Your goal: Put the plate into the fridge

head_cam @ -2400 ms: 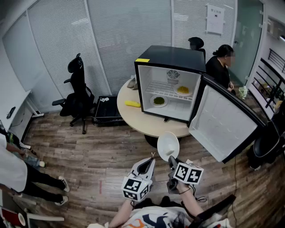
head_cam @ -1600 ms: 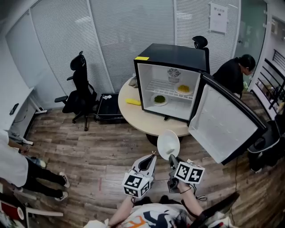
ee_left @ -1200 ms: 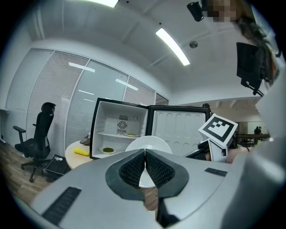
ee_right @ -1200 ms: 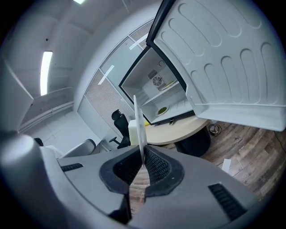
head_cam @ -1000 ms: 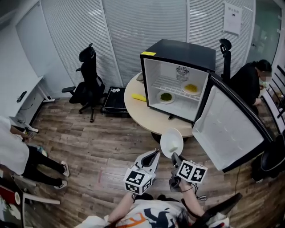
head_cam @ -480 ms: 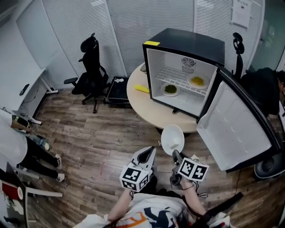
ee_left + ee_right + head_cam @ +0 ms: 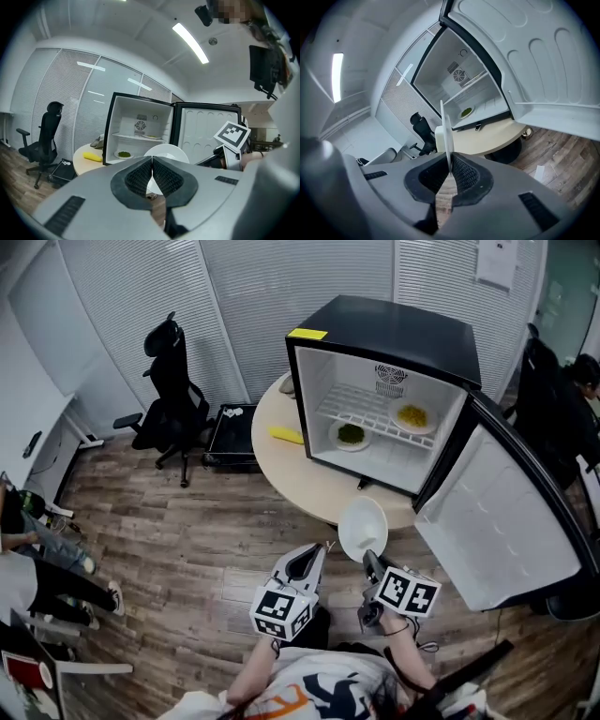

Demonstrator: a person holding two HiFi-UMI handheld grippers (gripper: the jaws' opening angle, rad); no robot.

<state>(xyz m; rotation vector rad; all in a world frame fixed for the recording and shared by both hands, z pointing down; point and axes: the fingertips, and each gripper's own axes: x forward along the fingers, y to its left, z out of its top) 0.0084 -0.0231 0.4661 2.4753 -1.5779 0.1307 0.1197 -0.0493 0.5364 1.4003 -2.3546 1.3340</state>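
A white plate (image 7: pixel 362 529) stands on edge in front of me, with my right gripper (image 7: pixel 367 563) shut on its lower rim. In the right gripper view the plate (image 7: pixel 446 133) shows edge-on between the pads of the right gripper (image 7: pixel 449 171). My left gripper (image 7: pixel 323 547) is shut and empty just left of the plate; the left gripper (image 7: pixel 153 160) shows its pads touching. The black fridge (image 7: pixel 375 343) stands on a round table (image 7: pixel 300 484) ahead, its door (image 7: pixel 506 512) swung wide to the right. The plate (image 7: pixel 166 151) is apart from the fridge (image 7: pixel 140 131).
On the fridge's wire shelf lie a dish of green food (image 7: pixel 351 435) and a dish of yellow food (image 7: pixel 411 415). A yellow object (image 7: pixel 286 435) lies on the table left of the fridge. A black office chair (image 7: pixel 164 381) and a black case (image 7: pixel 230 432) stand further left. People stand at the left edge (image 7: pixel 37 568).
The view has shifted, and the fridge now looks nearer and larger. Both grippers and the held plate keep the same place in front of me. The seated person at right has slid to the frame's edge.
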